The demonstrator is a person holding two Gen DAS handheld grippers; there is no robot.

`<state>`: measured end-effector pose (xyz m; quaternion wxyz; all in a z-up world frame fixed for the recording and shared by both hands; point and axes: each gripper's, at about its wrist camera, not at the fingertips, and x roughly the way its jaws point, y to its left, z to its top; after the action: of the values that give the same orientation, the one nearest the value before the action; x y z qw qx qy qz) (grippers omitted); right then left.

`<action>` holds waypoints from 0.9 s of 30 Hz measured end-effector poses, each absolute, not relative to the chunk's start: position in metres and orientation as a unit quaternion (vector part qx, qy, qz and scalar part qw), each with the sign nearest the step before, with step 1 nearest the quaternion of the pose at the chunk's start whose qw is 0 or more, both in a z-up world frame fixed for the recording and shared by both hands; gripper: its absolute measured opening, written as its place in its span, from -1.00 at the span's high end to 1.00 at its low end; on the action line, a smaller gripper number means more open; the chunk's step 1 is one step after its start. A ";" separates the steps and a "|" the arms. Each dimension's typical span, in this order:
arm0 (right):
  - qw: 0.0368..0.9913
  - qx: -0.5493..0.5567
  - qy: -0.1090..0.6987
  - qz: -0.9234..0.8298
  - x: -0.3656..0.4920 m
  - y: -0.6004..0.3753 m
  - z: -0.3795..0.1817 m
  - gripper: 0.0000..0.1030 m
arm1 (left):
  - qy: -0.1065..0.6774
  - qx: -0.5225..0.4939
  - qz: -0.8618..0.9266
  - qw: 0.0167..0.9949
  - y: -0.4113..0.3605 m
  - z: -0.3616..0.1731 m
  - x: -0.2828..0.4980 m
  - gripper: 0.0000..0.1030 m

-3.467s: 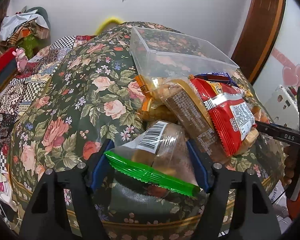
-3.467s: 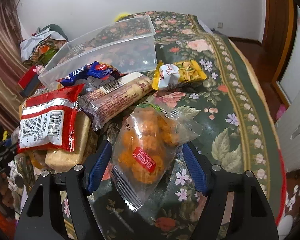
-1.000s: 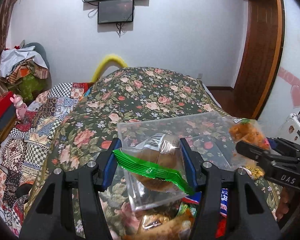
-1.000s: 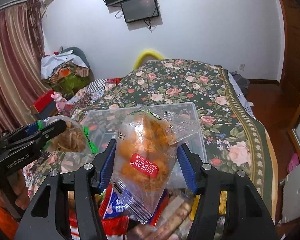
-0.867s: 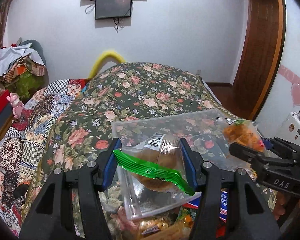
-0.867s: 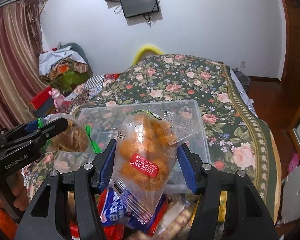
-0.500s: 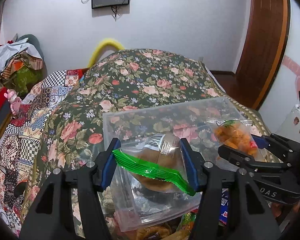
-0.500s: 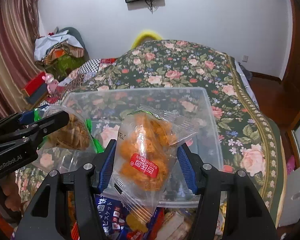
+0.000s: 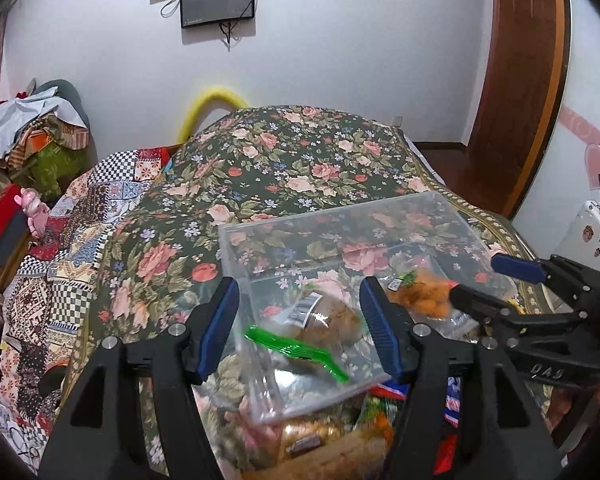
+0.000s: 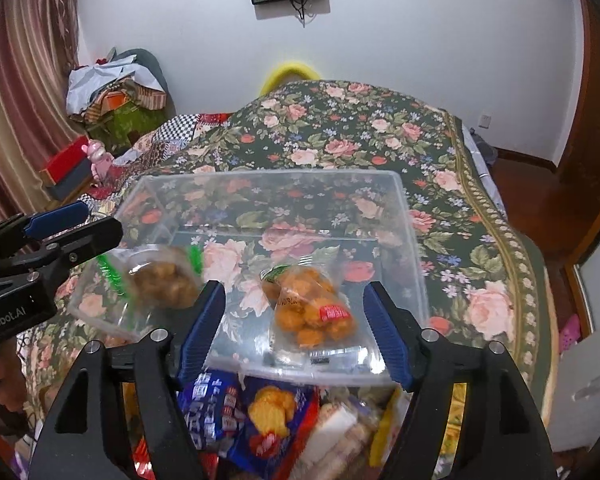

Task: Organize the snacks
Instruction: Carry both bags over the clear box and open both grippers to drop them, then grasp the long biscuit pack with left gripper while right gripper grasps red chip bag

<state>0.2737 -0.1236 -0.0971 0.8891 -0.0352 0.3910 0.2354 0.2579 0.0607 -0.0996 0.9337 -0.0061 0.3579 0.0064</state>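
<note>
1. Left gripper (image 9: pixel 298 326): jaws apart, having just been opening. The clear packet with a green crimped edge holding brown baked pieces (image 9: pixel 320 328) sits between them, pads not touching it. It looks blurred, so it is probably dropping into the clear rectangular plastic bin (image 10: pixel 414 264).
2. Right gripper (image 10: pixel 294 330): jaws apart, likewise just widened. The clear packet of orange fried pieces with a red label (image 10: pixel 312 312) lies on the bin floor, right of the green-edged packet.
3. The bin rests on the dark floral bedspread (image 10: pixel 480 240). Loose snacks, including a blue printed packet (image 10: pixel 210 404), are heaped at its near edge.
4. Handling judgement: packets are light, air-puffed, with slick film and crushable contents. Grip gently across the body or by the crimped seam, not hard.
5. The heap remains to sort.
</note>
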 end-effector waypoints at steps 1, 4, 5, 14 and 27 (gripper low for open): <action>0.890 -0.034 0.388 0.237 0.269 -0.126 -0.094 -0.35 | 0.357 -0.007 0.006 0.934 0.062 -0.098 0.254 -0.25; 0.892 -0.030 0.379 0.244 0.255 -0.132 -0.086 -0.44 | 0.349 -0.007 0.006 0.937 0.065 -0.091 0.236 -0.33; 0.893 -0.029 0.377 0.246 0.251 -0.133 -0.084 -0.48 | 0.346 -0.006 0.007 0.938 0.065 -0.089 0.229 -0.36; 0.885 -0.020 0.382 0.267 0.199 -0.137 -0.087 -0.65 | 0.351 -0.005 0.003 0.936 0.069 -0.095 0.170 -0.57; 0.858 -0.040 0.422 0.290 0.154 -0.103 -0.113 -1.00 | 0.378 -0.009 0.008 0.926 0.084 -0.125 0.105 -0.61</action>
<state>0.1538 -0.1030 -0.1126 0.8578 -0.0399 0.4224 0.2901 0.1053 0.0838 -0.1250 0.9256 -0.0091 0.3784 0.0081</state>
